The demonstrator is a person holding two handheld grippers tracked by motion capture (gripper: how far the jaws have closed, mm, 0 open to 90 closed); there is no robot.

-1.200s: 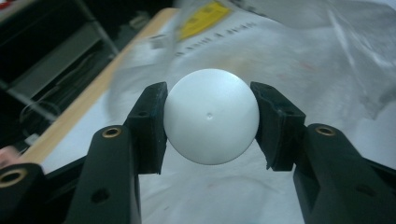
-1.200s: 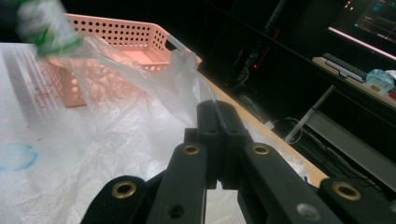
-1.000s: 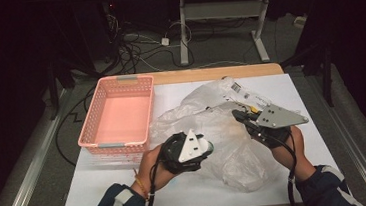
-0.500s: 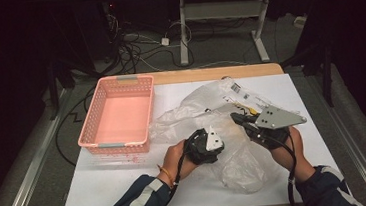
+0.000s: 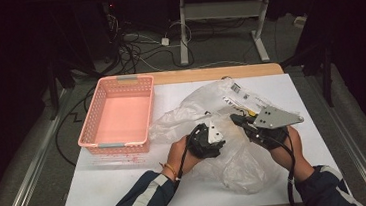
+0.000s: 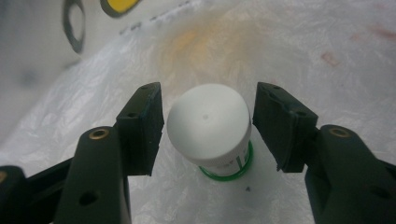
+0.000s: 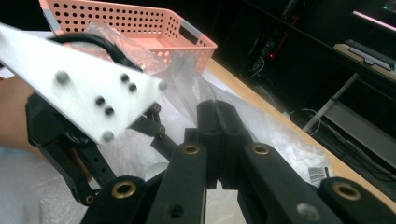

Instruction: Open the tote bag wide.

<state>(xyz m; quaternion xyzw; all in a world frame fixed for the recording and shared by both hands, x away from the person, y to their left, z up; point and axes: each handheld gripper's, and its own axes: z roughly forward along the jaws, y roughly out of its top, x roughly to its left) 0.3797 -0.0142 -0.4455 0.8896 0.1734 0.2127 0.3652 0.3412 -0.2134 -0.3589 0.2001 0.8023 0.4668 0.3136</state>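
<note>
the left gripper (image 6: 208, 119) has its jaws apart on both sides of a small white-capped bottle (image 6: 210, 126), not touching it. the bottle lies in the clear plastic bag (image 5: 236, 158) on the white table (image 5: 103, 185). the right gripper (image 7: 218, 140) pinches a fold of that bag, jaws together. the pink basket (image 5: 89, 129) stands to the left.

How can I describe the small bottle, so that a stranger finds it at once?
On the white table board, right of the perforated pink plastic basket, lies a crumpled clear plastic bag. Inside it, between the open left hand-held gripper's jaws, stands a small round white-capped bottle with a green base ring.
</note>
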